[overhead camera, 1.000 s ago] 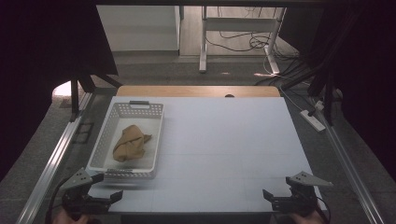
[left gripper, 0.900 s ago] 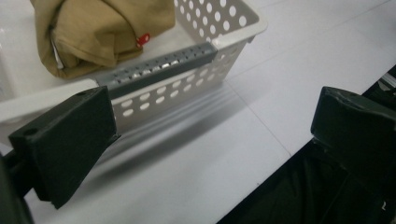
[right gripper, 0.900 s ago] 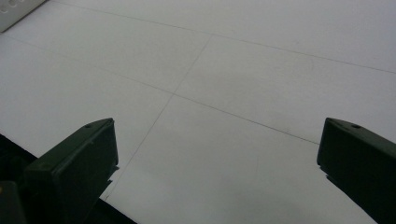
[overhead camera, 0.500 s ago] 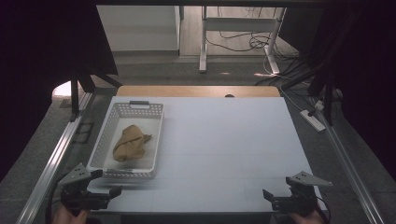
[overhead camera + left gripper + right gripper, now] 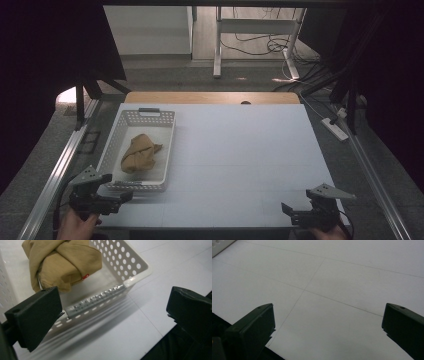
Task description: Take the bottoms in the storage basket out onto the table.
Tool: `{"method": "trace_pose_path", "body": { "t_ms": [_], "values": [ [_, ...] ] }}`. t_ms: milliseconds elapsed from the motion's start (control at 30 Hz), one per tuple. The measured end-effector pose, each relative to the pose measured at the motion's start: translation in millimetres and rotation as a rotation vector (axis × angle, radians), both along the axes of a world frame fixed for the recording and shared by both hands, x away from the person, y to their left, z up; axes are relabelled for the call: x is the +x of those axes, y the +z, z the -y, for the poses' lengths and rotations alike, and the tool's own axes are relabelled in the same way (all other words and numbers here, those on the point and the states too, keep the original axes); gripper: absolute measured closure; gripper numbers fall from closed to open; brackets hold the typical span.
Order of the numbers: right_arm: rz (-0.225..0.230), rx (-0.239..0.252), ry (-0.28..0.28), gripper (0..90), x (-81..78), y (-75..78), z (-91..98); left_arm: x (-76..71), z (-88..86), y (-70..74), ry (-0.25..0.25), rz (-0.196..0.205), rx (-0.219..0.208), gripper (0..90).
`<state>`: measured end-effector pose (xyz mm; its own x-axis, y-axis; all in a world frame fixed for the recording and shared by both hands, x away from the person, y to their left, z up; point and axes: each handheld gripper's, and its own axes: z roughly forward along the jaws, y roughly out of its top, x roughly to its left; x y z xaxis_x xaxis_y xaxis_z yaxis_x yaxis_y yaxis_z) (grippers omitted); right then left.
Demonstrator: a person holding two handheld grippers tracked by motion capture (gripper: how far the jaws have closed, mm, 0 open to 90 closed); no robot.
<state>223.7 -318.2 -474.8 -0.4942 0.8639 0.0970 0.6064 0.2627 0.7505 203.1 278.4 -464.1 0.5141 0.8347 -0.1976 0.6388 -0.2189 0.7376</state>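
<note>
White counter stretches wide and bare between dark curtains, with a wooden strip along its far edge. Over the last second the left hand-held gripper has lifted off the near-left corner and tilted toward the white perforated basket, while the right hand-held gripper has stayed low at the near-right edge. That suggests the left one is starting a reach for the tan cloth, which lies bunched in the middle of the basket. In the left gripper view, its jaws stand wide apart with nothing between them, the basket's near rim just ahead and the cloth beyond. The right hand-held gripper's jaws are likewise spread and empty over plain counter. To the right of the basket lies plenty of free room; the basket's near wall is the edge to clear.
</note>
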Motion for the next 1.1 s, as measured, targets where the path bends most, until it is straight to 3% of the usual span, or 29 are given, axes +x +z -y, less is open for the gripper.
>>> {"method": "trace_pose_path", "body": {
  "t_ms": [367,933,1100],
  "values": [
    [-0.004,0.000,0.001,0.0,0.4,-0.3,-0.2,19.0,3.7,-0.8,0.013,-0.016,0.023,0.0],
    [-0.009,-0.008,0.005,0.0,1.1,-0.8,-0.9,42.2,6.6,-2.8,0.020,-0.059,0.002,0.0],
    [-0.010,-0.011,0.007,0.0,1.2,-0.8,-1.2,51.0,8.7,-3.3,0.001,-0.069,0.002,0.0]
  ]
}}
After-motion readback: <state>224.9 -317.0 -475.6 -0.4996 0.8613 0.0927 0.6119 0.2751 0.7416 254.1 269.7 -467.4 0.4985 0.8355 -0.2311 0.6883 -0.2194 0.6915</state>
